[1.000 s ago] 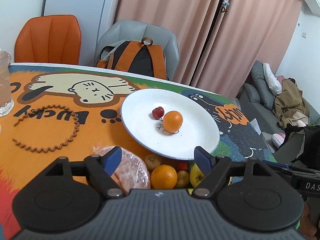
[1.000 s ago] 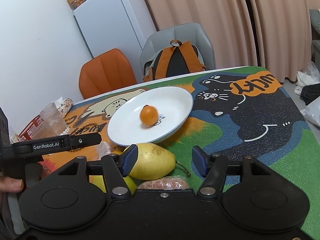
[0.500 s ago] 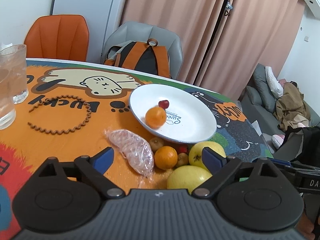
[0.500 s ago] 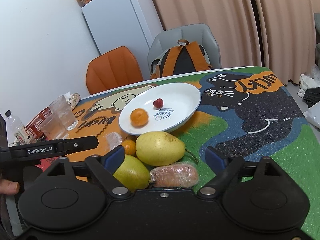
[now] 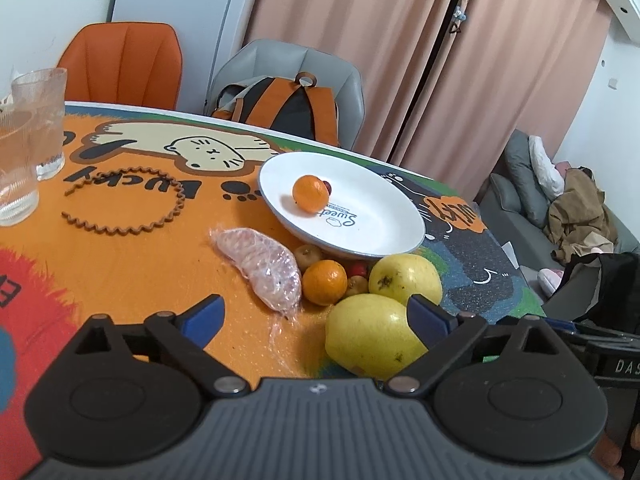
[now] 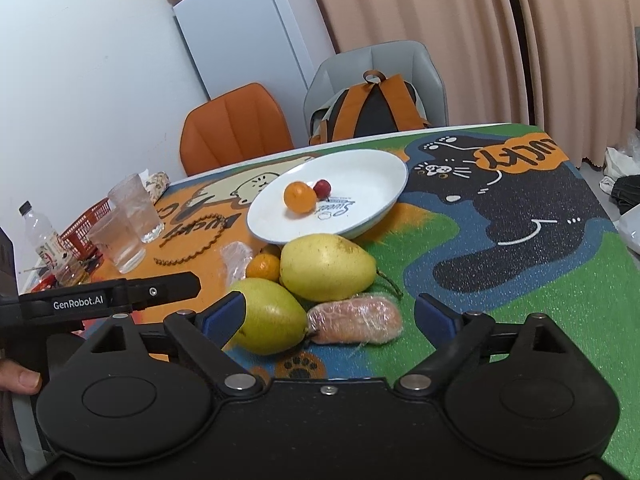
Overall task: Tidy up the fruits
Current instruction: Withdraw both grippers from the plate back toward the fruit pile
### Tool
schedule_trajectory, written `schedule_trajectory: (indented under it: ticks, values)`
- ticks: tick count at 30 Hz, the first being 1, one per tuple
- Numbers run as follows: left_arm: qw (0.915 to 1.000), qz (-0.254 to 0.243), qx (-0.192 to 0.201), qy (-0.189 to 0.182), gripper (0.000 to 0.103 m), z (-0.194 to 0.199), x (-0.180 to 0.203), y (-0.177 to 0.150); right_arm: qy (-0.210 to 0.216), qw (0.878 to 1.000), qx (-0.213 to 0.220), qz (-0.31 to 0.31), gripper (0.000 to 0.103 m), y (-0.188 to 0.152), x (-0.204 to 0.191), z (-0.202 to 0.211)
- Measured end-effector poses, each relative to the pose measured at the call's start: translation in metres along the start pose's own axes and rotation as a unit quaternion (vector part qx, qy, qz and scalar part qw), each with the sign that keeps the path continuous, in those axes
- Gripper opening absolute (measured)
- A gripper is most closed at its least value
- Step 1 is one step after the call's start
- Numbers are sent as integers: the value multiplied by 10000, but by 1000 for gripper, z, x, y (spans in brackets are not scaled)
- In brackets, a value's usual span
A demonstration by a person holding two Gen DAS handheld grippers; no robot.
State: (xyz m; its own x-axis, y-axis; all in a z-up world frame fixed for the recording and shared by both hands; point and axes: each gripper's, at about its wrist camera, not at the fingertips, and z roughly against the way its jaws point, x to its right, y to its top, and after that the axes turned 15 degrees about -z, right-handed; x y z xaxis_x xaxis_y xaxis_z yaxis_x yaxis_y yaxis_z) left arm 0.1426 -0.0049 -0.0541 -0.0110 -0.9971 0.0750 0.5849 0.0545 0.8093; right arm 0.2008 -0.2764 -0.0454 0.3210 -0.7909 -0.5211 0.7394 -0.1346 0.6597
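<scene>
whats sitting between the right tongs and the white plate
In the right wrist view, two yellow pears and a wrapped orange piece lie between the open right tongs and the white plate, with a small orange behind them.

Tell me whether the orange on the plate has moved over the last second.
Yes. The orange rolled across the white plate, from right of the small red fruit to its left, toward the plate's left rim.

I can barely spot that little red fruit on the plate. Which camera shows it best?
The right wrist view: the small red fruit shows almost whole beside the orange. In the left wrist view, the orange hides nearly all of it.
</scene>
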Motion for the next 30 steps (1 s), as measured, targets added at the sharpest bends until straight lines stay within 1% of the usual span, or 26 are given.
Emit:
schedule_trajectory:
  ticks: [3, 10, 16, 23, 27, 30]
  values:
    - [10000, 45, -34, -8, 97, -2, 3, -4, 2, 10000, -50, 9, 93, -2, 4, 0]
    - [9999, 66, -95, -32, 98, -8, 14, -10, 27, 9998, -152, -83, 103, 2, 18, 0]
    - [9994, -84, -310, -146, 99, -19, 27, -12, 4, 9995, -223, -222, 103, 5, 31, 0]
    - [9985, -175, -478, -177, 100, -33, 36, -12, -58, 9990, -282, -349, 103, 5, 44, -5]
    - [9987, -102, -490, -73, 100, -40, 36, -12, -93, 9987, -301, -397, 103, 6, 49, -6]
    - [9987, 20, -495, -84, 99, -44, 34, -11, -107, 9987, -304, -403, 103, 7, 51, -7]
